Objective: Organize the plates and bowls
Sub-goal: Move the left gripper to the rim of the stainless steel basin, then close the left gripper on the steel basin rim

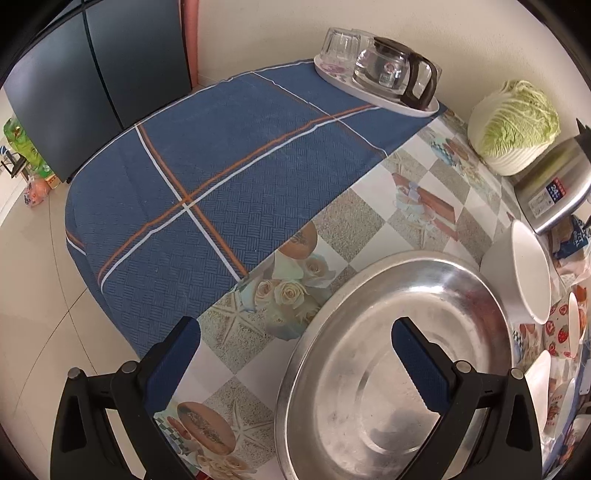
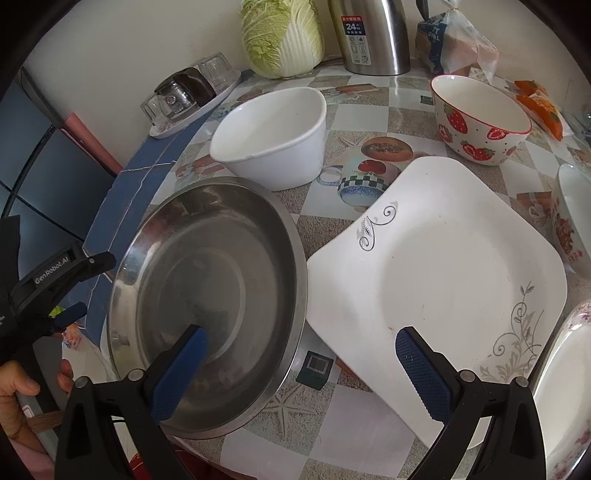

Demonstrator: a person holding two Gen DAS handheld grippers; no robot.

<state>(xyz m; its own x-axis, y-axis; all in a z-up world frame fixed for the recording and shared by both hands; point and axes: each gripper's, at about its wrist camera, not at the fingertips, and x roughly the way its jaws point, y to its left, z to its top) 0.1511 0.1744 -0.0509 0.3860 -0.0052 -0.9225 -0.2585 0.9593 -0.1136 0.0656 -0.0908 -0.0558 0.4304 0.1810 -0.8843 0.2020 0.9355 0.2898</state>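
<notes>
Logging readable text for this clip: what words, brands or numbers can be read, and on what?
"GenRobot.AI": on the left gripper body, right wrist view.
"24": blue label on the steel flask; smaller print below unreadable.
Letters on the bread bag: partly hidden, unreadable.
Red characters on the floral bowl: too blurred.

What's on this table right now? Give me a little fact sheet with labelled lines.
Surface: table with patterned cloth
Metal dish: steel plate, empty
White dish: square plate, beside the steel plate
Bowls: white bowl, strawberry bowl
Background: cabbage, thermos
Left gripper: open, holding nothing
Right gripper: open, holding nothing
</notes>
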